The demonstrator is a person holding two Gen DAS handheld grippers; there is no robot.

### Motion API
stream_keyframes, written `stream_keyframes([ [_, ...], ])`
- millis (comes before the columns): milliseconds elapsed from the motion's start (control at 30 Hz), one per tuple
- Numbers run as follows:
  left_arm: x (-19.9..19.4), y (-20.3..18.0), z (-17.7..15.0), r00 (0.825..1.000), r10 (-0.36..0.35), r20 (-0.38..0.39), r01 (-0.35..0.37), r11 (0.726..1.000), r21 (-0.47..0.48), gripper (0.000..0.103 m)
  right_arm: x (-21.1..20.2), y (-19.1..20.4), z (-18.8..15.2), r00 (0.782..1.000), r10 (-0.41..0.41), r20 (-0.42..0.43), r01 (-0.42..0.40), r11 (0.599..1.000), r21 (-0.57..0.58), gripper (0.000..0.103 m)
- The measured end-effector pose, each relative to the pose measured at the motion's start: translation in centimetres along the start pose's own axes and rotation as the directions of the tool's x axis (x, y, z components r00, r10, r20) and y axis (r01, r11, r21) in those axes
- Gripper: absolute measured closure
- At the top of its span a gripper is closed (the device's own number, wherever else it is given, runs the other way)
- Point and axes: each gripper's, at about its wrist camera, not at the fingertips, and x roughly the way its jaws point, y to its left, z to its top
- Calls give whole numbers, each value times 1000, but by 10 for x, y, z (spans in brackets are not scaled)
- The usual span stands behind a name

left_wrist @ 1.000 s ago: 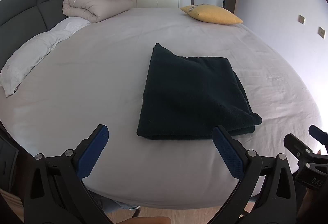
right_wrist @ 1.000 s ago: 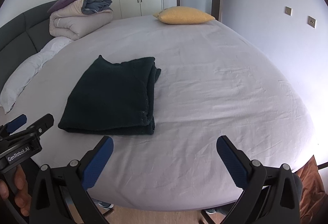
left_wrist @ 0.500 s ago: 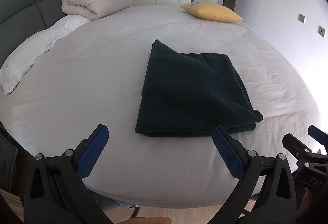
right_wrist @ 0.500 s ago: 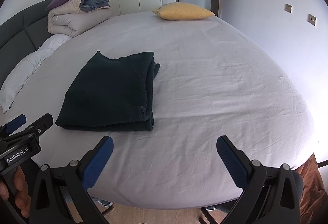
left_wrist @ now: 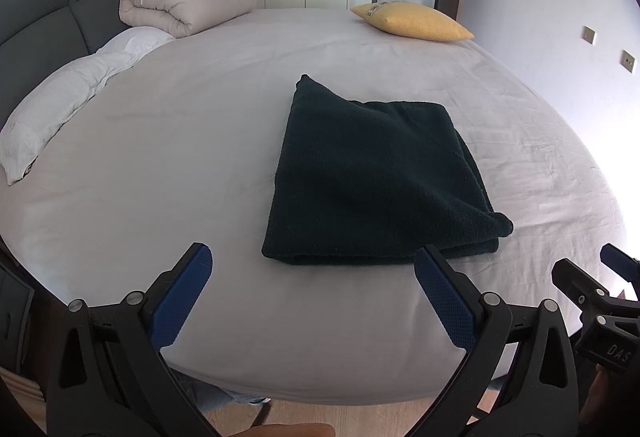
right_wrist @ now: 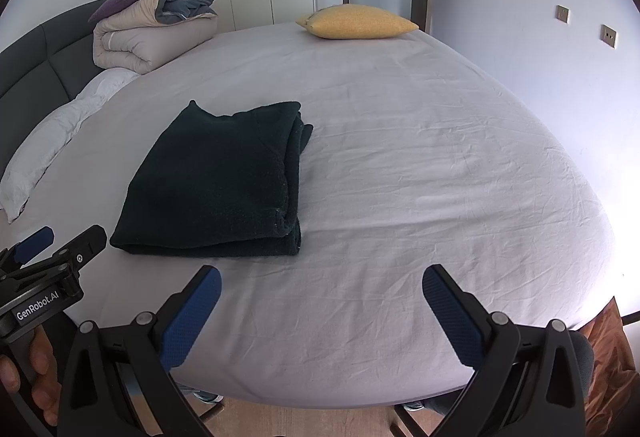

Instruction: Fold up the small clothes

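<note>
Folded dark green garment [left_wrist: 376, 177] lying flat on the grey bed sheet [left_wrist: 200, 165], near the bed's front edge — layered fold edges face the right side. Left gripper [left_wrist: 310, 277] hovers just short of the garment's near edge, fingers spread wide, holding nothing. Right gripper [right_wrist: 320, 297] sits over bare sheet to the garment's right, fingers likewise wide and empty. Behind: yellow pillow [left_wrist: 412, 22], rolled duvet [left_wrist: 184, 3], white pillow [left_wrist: 60, 101] — all well apart from the garment

I saw a dark green garment [left_wrist: 376, 173] folded into a flat, thick rectangle, lying ahead of my left gripper [left_wrist: 312, 273], untouched.
</note>
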Motion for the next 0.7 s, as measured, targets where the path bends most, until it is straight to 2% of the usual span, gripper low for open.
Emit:
stream_keyframes([
  [700,1,-1,-2,1000,-2,-4,2,1000,1,0,-3,5,-2,1000,1,-2,-1,1000,5,0],
])
